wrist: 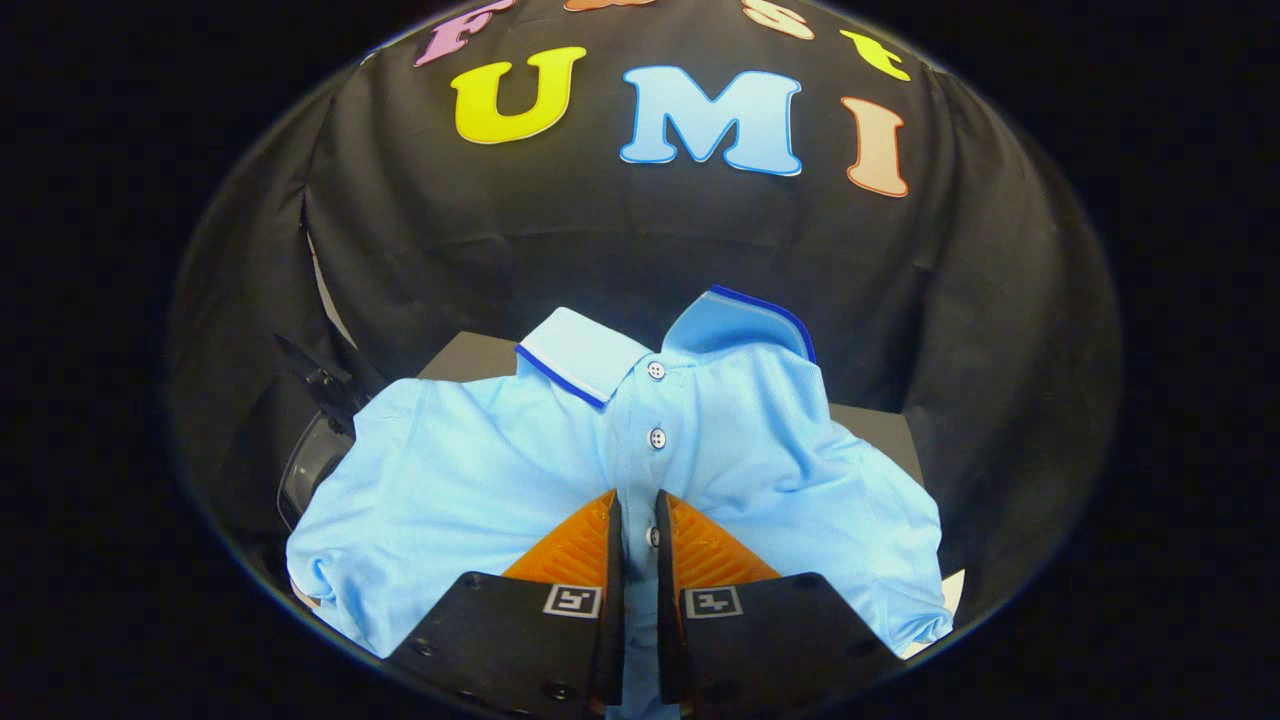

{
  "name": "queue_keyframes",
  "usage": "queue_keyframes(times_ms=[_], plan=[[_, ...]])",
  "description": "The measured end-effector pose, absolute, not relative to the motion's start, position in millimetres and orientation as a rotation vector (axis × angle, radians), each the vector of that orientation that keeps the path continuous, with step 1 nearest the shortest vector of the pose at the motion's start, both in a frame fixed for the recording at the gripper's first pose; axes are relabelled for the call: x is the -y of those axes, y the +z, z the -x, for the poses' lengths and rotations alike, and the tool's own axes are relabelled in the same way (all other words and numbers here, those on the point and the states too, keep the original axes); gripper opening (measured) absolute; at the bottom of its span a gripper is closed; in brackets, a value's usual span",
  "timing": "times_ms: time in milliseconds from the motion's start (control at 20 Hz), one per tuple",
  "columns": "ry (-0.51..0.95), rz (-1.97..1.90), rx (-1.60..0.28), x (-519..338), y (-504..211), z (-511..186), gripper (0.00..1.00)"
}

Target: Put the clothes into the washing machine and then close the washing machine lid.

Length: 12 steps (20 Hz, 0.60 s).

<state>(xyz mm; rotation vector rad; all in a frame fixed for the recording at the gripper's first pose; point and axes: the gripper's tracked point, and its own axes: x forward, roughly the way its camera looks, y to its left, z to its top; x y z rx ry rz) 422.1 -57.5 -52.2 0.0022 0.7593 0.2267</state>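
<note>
Gripping the light-blue polo shirt (640, 450) at its button placket, the tool (640, 520) is clenched on the fabric; loading and lid closing remain.

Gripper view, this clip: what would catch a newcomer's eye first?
A light blue polo shirt with a dark-trimmed collar lies spread just ahead, covering a dark surface. The hand-held gripper has its fingers nearly together, pinching the buttoned placket between them. A dark rounded object peeks out from under the shirt's sleeve on one side.
</note>
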Motion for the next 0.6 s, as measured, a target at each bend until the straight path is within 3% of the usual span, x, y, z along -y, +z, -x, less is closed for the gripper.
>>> queue_keyframes(times_ms=[100, 600], plan=[[0.228, -0.010, -0.756, 54, -55, -425, 0.02], [0.249, -0.124, -0.679, 61, -22, -421, 0.02]])
